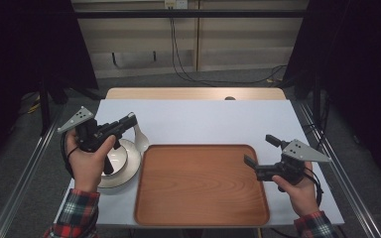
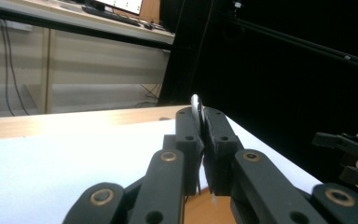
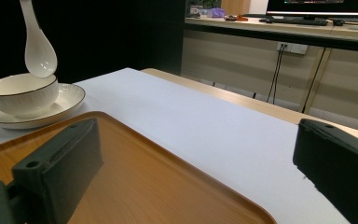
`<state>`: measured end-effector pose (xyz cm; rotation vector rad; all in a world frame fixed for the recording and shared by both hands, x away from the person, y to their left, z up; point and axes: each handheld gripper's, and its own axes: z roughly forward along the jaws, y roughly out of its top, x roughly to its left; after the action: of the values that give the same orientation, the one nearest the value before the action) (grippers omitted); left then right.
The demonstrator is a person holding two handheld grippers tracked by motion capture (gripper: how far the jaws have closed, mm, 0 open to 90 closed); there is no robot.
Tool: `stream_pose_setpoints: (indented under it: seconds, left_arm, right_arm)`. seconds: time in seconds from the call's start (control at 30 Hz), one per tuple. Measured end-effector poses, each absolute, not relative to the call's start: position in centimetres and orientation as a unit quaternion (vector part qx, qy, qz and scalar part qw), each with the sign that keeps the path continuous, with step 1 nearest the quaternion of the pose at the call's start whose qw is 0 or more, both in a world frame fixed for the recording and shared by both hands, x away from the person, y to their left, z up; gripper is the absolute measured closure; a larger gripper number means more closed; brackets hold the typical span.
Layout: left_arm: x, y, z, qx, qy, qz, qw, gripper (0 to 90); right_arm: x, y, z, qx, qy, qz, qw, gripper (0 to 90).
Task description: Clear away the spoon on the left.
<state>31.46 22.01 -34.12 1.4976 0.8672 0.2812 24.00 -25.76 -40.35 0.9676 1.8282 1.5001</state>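
My left gripper [image 1: 129, 120] clamps the white ceramic spoon [image 3: 37, 46]; from my right gripper [image 1: 260, 151], jaws apart, its scoop hangs just over the black-rimmed white bowl [image 3: 21, 95].

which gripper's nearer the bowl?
Left. The left gripper is just above and behind the bowl, shut on the spoon that hangs over it. The right gripper is open across the tray, well away from it.
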Motion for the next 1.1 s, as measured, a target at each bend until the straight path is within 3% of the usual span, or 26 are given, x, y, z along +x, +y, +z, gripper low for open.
stream_pose_setpoints:
  seconds: [1.1]
  left_arm:
    - [30.6,18.4,-37.8,0.685,0.371,0.071,0.623,85.4]
  right_arm:
    - [24.0,-25.7,-40.4,0.356,0.687,0.565,0.287,0.8]
